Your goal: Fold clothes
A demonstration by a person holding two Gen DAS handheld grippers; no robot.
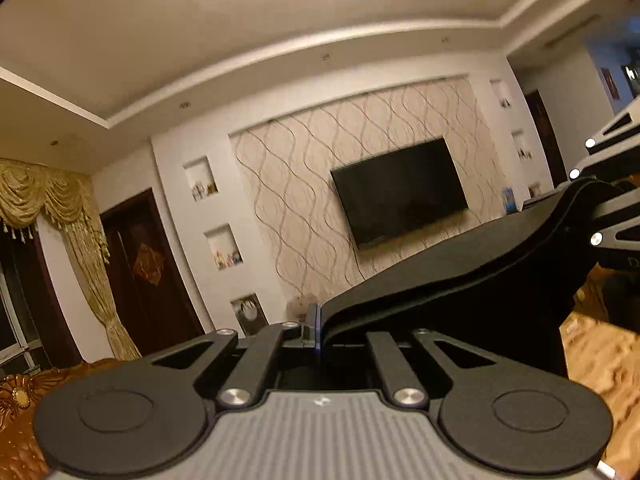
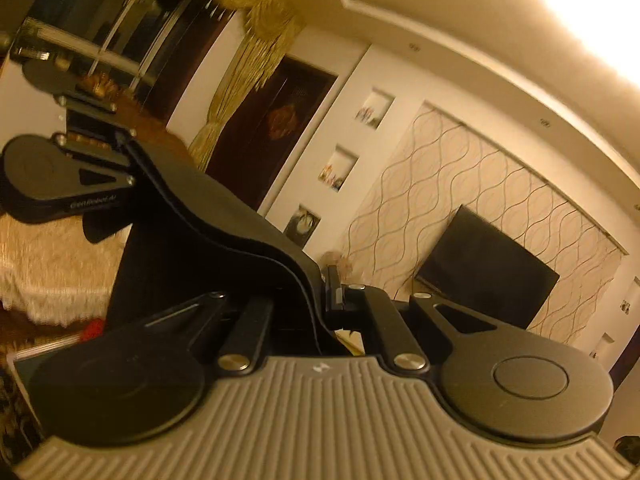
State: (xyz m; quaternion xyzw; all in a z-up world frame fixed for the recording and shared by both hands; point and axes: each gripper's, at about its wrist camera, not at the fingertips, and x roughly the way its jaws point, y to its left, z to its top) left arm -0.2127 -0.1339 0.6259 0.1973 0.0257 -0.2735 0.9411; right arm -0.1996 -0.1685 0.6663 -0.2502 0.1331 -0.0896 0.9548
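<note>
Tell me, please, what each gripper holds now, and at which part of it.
Both hold one black garment: the left gripper and the right gripper each have jaws shut on an end of its thick top edge, which hangs stretched between them.

Black garment (image 1: 460,264) hangs stretched, its edge folded double.

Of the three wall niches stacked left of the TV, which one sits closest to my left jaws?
The bottom niche, holding a pale round ornament. It sits just above and left of the left gripper; the other two are stacked higher on the wall.
</note>
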